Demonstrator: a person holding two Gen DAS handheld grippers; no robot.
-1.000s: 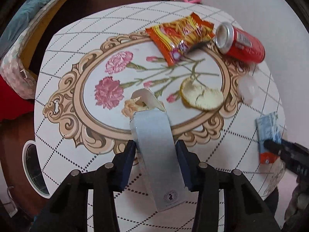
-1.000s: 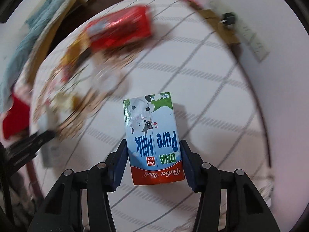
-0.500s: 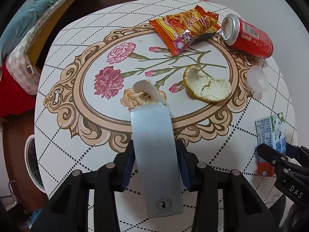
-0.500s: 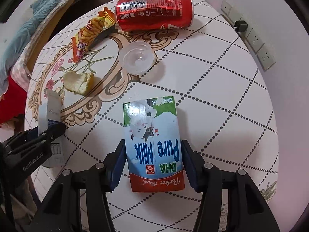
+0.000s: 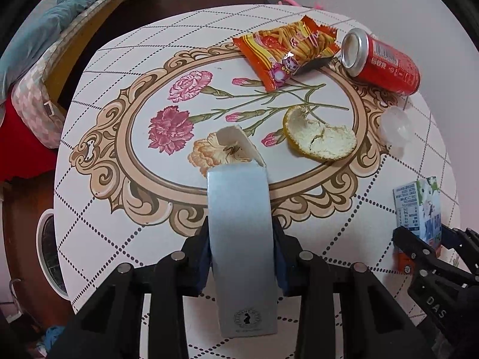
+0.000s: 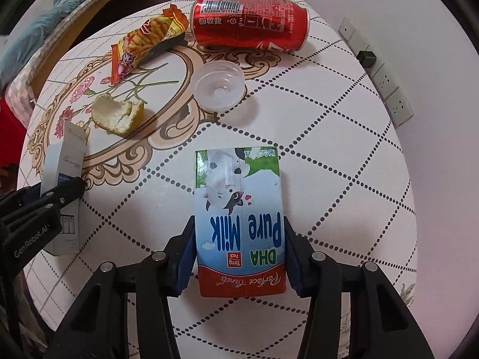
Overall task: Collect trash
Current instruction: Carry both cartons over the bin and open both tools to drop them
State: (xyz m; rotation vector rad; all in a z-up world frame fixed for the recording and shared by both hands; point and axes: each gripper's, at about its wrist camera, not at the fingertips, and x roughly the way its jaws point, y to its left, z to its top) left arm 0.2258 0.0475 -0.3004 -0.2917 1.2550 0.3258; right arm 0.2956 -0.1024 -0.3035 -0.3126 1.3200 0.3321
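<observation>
right wrist: right tongs [image 6: 239,254] clamp milk carton [image 6: 238,221].

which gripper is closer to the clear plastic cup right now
Right. The right gripper, shut on the milk carton, sits just short of the clear plastic cup. The left gripper, shut on the grey box, is across the table, farther away.

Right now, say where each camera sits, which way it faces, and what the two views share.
Left wrist: on the left tongs, looking forward over the table; its fingers clamp a grey box; the right tongs show at the right edge.
Right wrist: on the right tongs, facing the red can; its fingers clamp a milk carton; the left tongs show at the left edge.
Shared: both boxes, can, snack bag, orange peel, clear plastic cup.
</observation>
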